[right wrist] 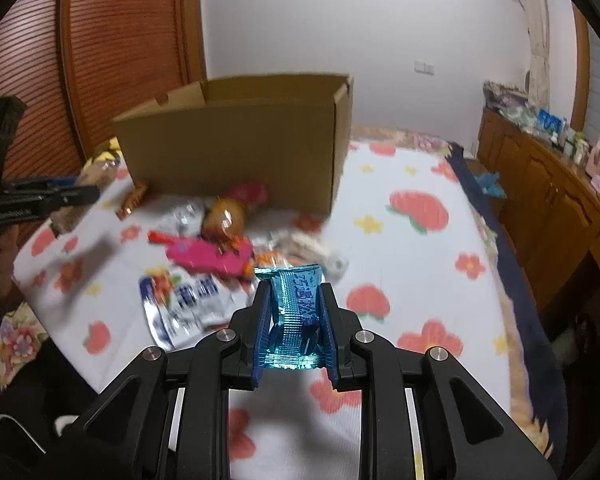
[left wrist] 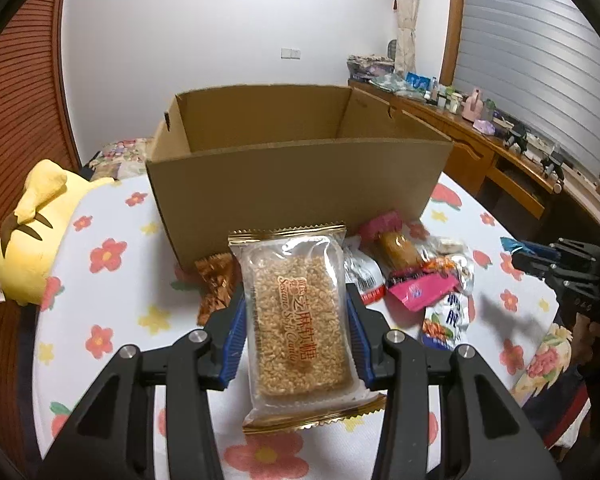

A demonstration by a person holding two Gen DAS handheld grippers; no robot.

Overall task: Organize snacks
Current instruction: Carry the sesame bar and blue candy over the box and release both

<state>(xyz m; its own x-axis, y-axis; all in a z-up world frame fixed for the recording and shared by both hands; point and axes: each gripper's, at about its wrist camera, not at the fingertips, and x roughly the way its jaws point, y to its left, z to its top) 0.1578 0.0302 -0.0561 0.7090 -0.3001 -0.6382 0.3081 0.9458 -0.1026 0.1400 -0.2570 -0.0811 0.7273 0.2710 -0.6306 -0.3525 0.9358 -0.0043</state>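
1. Left wrist view: left gripper [left wrist: 296, 316] clamped on a sesame candy bar [left wrist: 300, 320] in clear wrap with gold ends, blue pads pressing both long sides, bar lifted off the floral bedspread [left wrist: 112, 292].
2. Open cardboard box [left wrist: 292, 168] stands straight ahead on the bedspread, its near wall facing the gripper; inside looks bare as far as visible.
3. Snack pile at the foot of the box's near wall, right of the bar: brown foil packet [left wrist: 216, 284] to the left, pink packet [left wrist: 416, 292], white-blue pouch [left wrist: 446, 322], clear-wrapped bun [left wrist: 400, 250].
4. Yellow plush toy [left wrist: 36, 232] at the bedspread's left edge. Wooden desk [left wrist: 496, 148] with clutter beyond the right edge. Right gripper [left wrist: 518, 250] enters from the right, a blue wrapper end showing at its tip.
5. Right wrist view: right gripper [right wrist: 294, 308] closed tight on a blue foil snack [right wrist: 296, 312], wrapper crumpled between the pads, held above the bedspread [right wrist: 420, 248] near its front edge.
6. Box [right wrist: 236, 148] ahead-left, blurred. Pile between gripper and box: pink packet [right wrist: 208, 258], white-blue pouch [right wrist: 180, 304], bun [right wrist: 226, 216].
7. Left gripper [right wrist: 40, 198] at the left edge, side on; louvred wooden door [right wrist: 100, 48] behind.
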